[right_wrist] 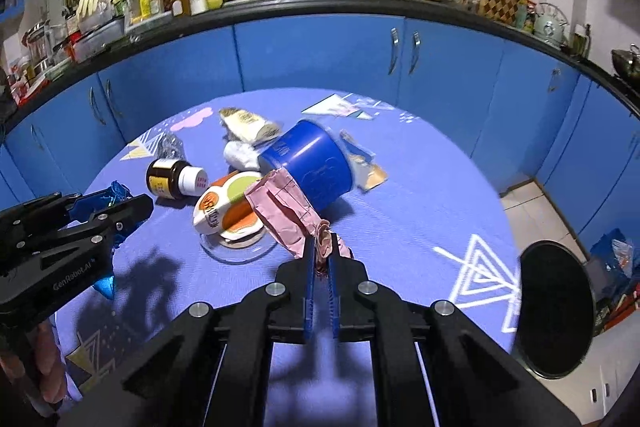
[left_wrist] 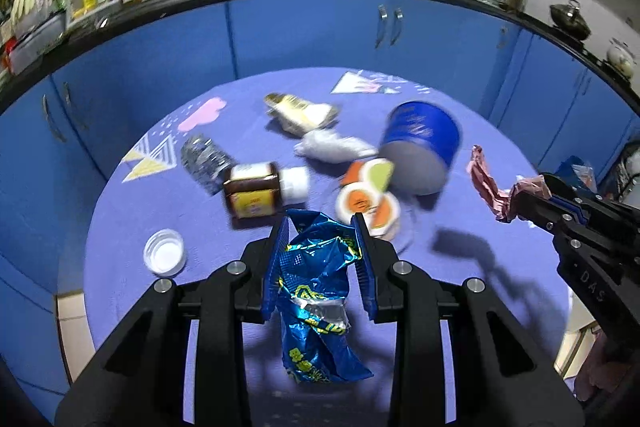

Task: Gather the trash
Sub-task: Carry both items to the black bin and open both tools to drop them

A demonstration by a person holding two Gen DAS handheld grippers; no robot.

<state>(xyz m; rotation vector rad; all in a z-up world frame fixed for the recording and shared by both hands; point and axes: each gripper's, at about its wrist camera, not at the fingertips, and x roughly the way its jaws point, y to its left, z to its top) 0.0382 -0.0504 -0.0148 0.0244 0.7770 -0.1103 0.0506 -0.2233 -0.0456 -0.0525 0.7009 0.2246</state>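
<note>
We count one blue foil wrapper (left_wrist: 320,291) pinched in our left gripper (left_wrist: 322,223), hanging lengthwise above the table (left_wrist: 440,287). Our right gripper (right_wrist: 321,247) clamps one pink wrapper (right_wrist: 284,211), which stretches up-left from the fingertips.

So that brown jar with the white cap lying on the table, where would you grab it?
Both grippers are full now, the left gripper on the blue foil wrapper, the right gripper on the pink wrapper. The brown jar lies on its side, so probably come from above, fingers across its round body, away from the narrower white cap.
</note>
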